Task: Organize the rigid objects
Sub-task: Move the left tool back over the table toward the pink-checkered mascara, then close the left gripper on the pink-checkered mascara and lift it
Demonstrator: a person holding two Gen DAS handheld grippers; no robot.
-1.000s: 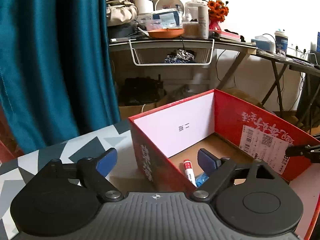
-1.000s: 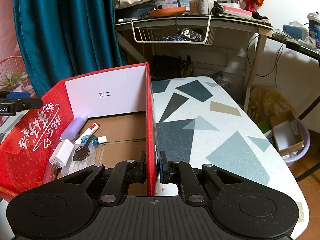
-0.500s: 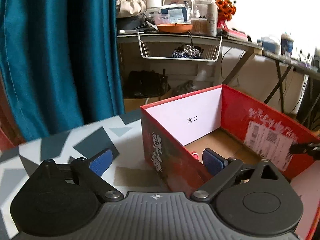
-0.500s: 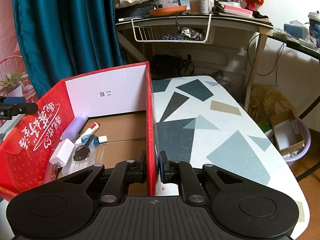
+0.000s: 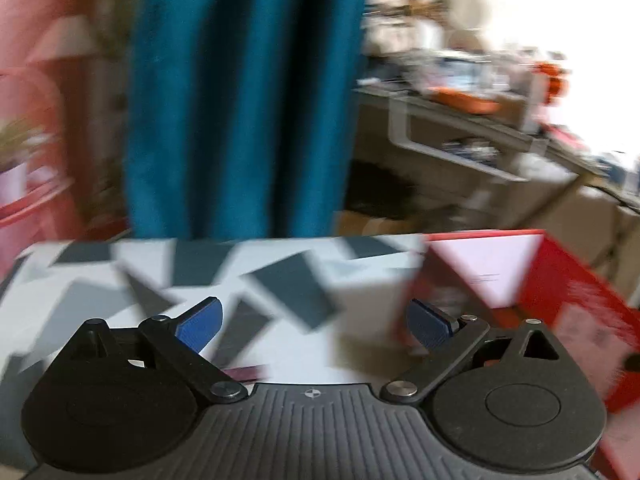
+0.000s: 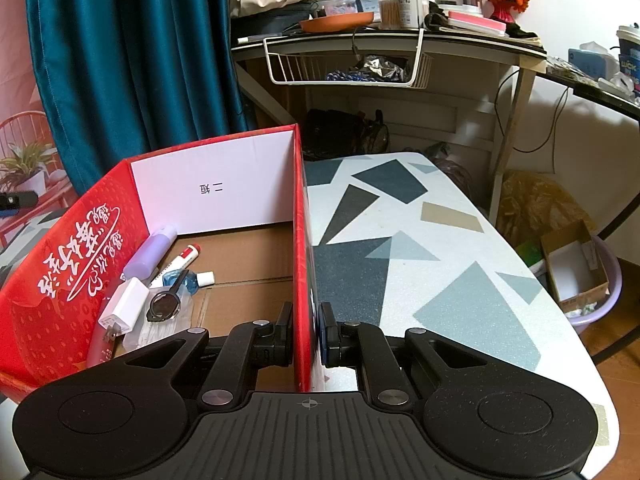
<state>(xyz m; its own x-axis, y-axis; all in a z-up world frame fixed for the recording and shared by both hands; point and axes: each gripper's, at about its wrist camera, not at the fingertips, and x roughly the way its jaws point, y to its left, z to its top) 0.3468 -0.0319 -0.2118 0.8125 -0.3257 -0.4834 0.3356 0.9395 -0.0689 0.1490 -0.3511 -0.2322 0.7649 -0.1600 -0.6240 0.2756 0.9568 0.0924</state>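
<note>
1. Nearest to us in the right wrist view, the right tool (image 6: 306,332) is pinching the right-hand wall of the red box (image 6: 303,264), one finger inside the box and one outside over the tabletop (image 6: 440,248).
2. In the left wrist view, which is blurred, the left tool (image 5: 312,326) stands spread wide with nothing between its blue pads (image 5: 199,324); it hangs over bare patterned tabletop (image 5: 120,280).
3. The red box (image 5: 576,300) lies to the right of the left tool in that view, its near left corner just beside the right pad; we cannot tell whether they touch.
4. Inside the box, near its left wall, we see a white charger plug (image 6: 122,312) lying nearest, with a small black round-headed item (image 6: 164,300) just beside it on its right.
5. A little farther in lie a small blue bottle (image 6: 180,278) with a white cap, a white tube with a red cap (image 6: 188,254) and a lilac bottle (image 6: 150,250) leaning along the left wall.
6. The right half of the box floor is bare cardboard, and the far wall is white inside with small printed characters.
7. Beyond the box hangs a teal curtain (image 6: 132,48), and to its right stands a cluttered desk (image 6: 460,40) with a white wire basket (image 6: 348,64) under it.
</note>
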